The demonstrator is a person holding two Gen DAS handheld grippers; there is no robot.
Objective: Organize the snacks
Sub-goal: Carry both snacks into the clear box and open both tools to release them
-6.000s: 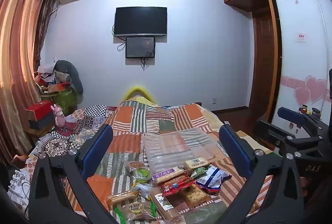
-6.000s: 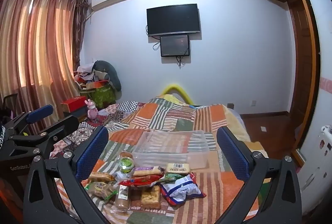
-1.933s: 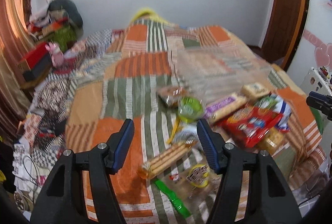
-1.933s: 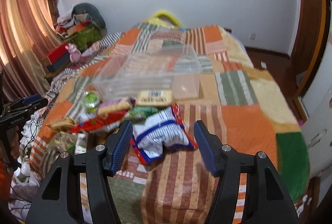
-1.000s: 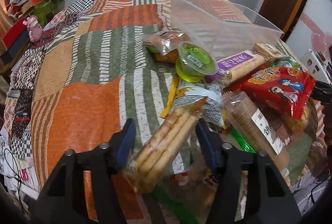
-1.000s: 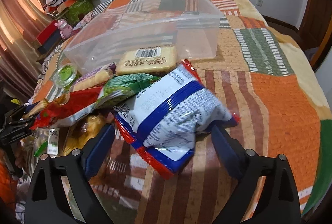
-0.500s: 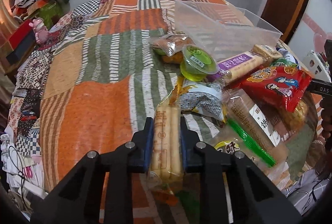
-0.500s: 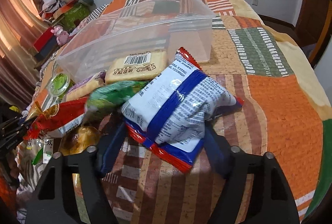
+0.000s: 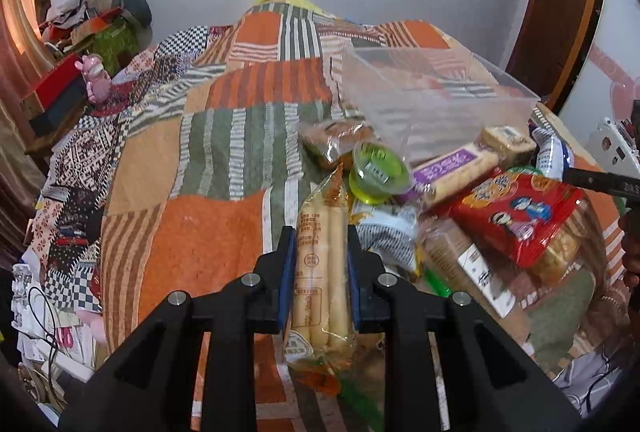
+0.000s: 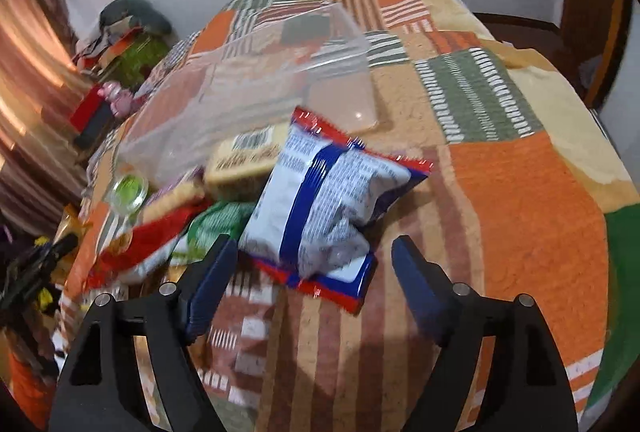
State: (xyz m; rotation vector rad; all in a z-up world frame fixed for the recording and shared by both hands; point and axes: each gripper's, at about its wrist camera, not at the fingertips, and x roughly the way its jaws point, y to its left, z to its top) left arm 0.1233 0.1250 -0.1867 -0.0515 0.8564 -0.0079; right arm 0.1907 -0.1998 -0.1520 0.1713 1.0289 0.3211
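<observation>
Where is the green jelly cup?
Left wrist view, right of centre: the green jelly cup lies on the bedspread beside the purple biscuit pack.

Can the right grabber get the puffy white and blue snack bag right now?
Probably yes. The right gripper has just been opening wider, and the puffy white and blue snack bag lies on top of the pile just ahead of its fingertips, with nothing covering it. The pads aren't pressing it yet.

quilt orange/green striped patchwork | jelly cup green | chip bag white/blue/red
</observation>
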